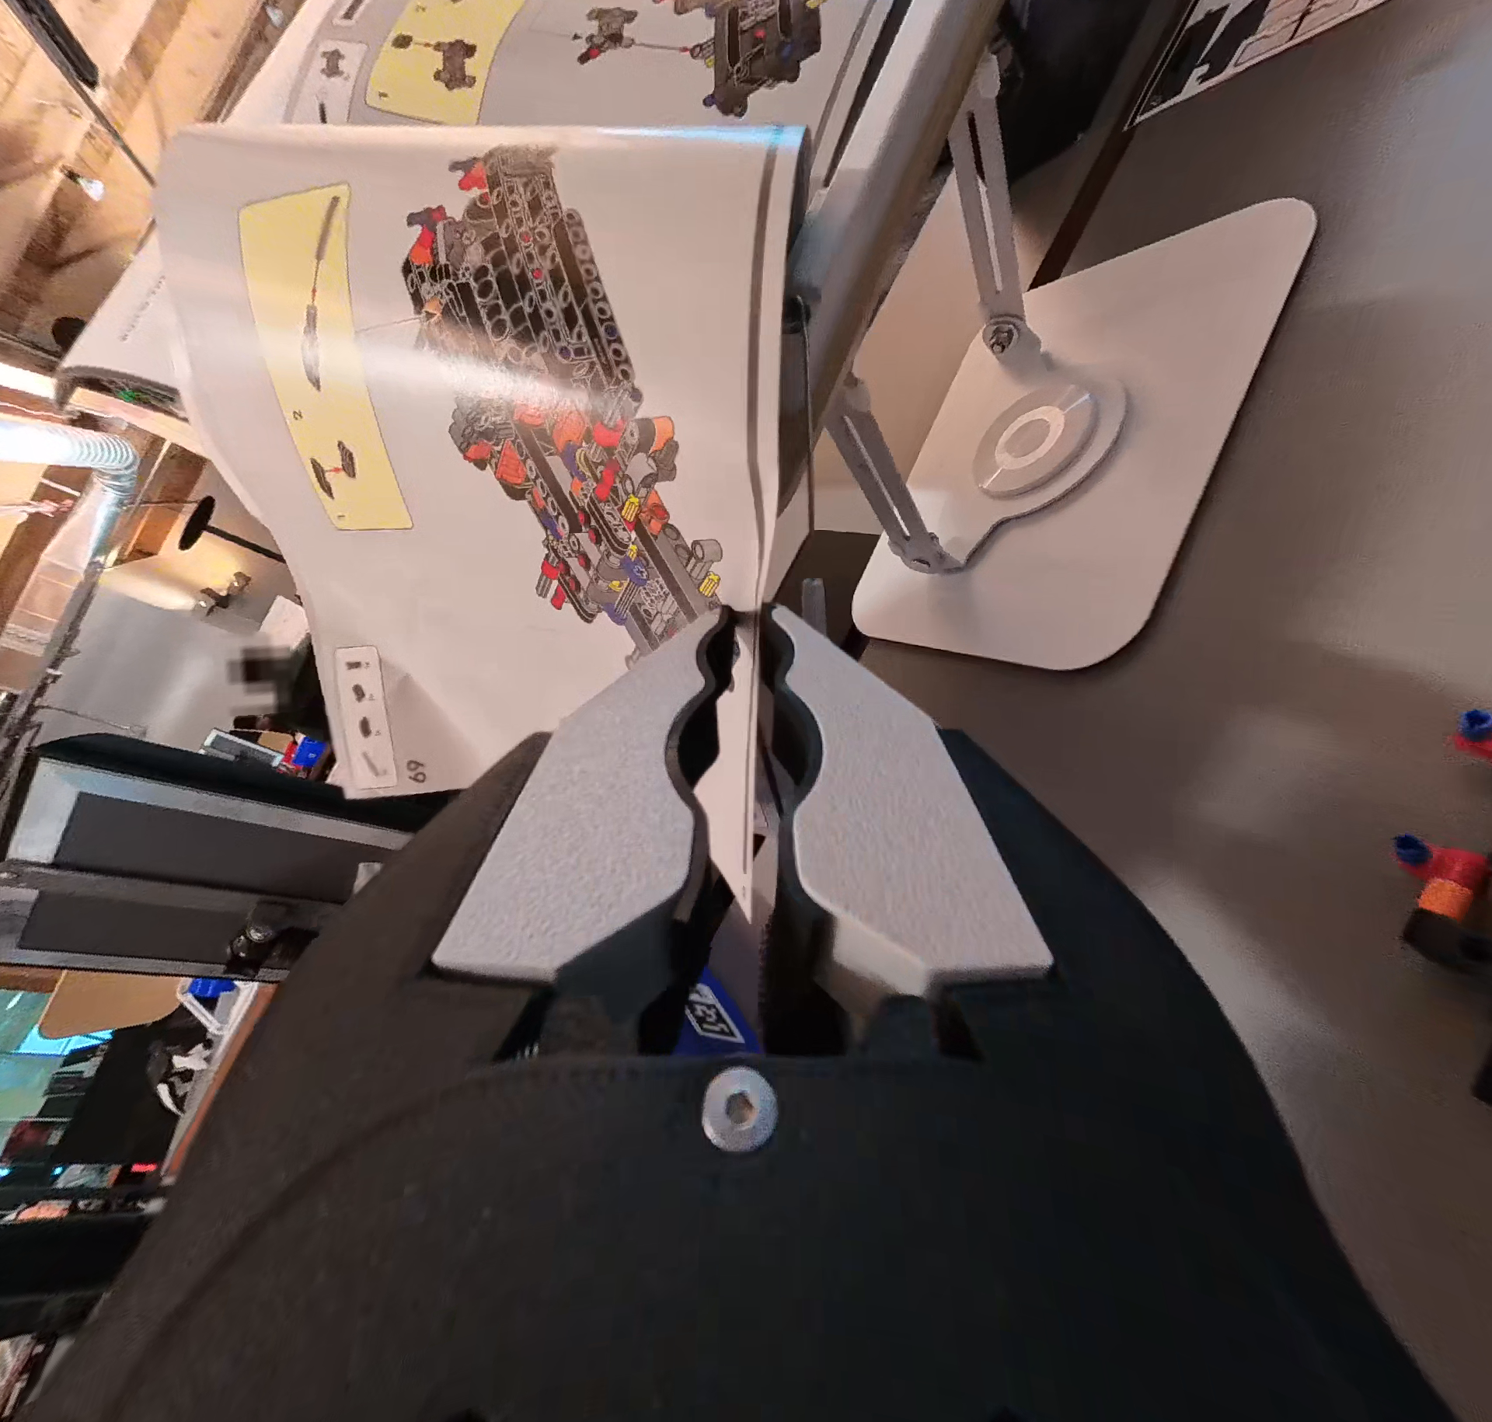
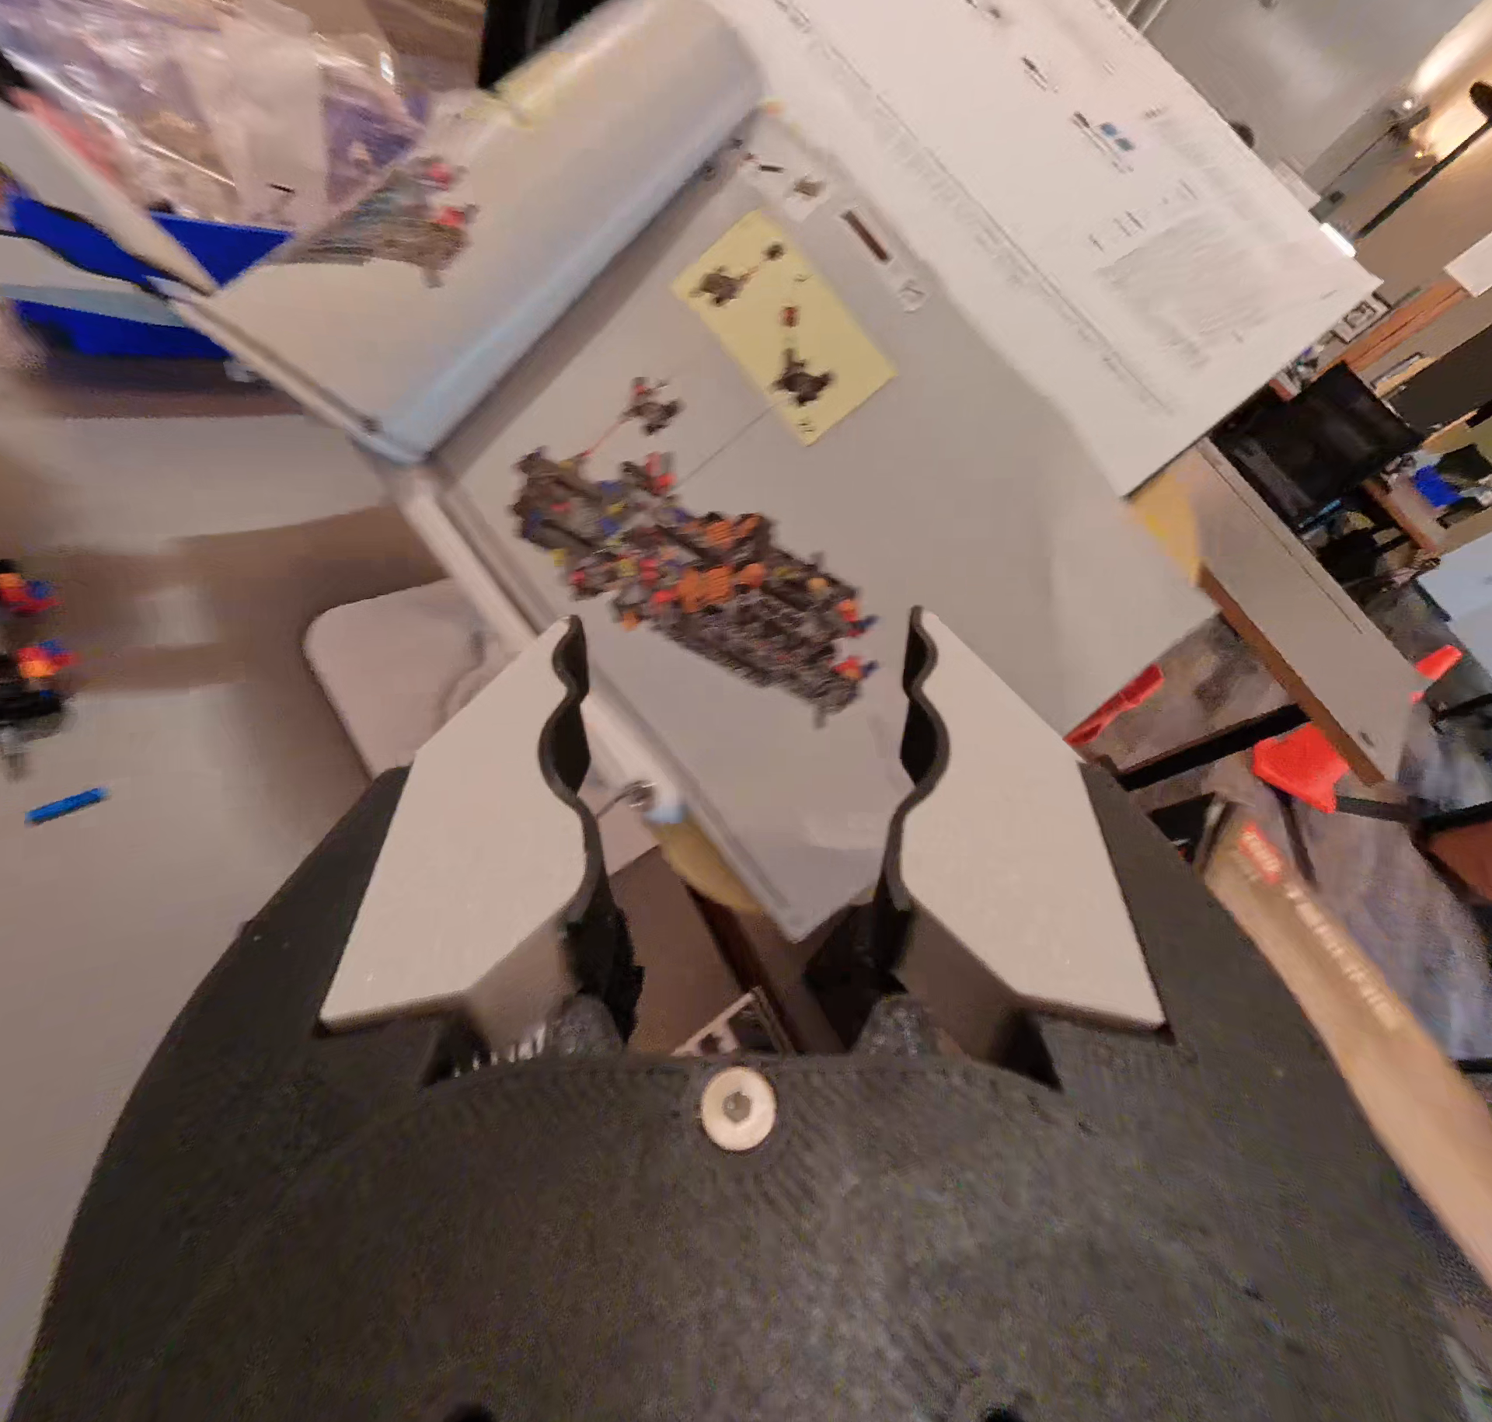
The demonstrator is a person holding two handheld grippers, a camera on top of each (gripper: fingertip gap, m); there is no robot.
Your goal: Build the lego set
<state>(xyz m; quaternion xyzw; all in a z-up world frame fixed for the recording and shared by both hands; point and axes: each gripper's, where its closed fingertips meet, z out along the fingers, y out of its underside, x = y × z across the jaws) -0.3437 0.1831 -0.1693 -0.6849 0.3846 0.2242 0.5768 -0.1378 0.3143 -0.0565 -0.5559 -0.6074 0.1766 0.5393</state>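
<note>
My left gripper (image 1: 748,624) is shut on the edge of a page (image 1: 484,431) of the Lego instruction booklet and holds it lifted and curled. The page shows a black, red and orange model drawing. The booklet rests on a white stand (image 1: 1082,447). In the right wrist view my right gripper (image 2: 743,640) is open and empty, just in front of the open booklet page (image 2: 727,495), with a turned page (image 2: 484,253) curled to the upper left. Small red, blue and orange Lego assemblies (image 1: 1445,891) lie on the grey table (image 1: 1292,979); they also show blurred at the left edge of the right wrist view (image 2: 32,648).
A loose blue Lego piece (image 2: 66,806) lies on the table at left. Clear plastic bags (image 2: 161,75) and a blue bin (image 2: 121,269) sit at upper left. Red clamps (image 2: 1308,762) and a cluttered workshop lie beyond the table's right side. Across from one pair of fingers to the other is roughly 30 centimeters. About 20 centimeters separates my left fingertips from the loose blue Lego piece (image 2: 66,806).
</note>
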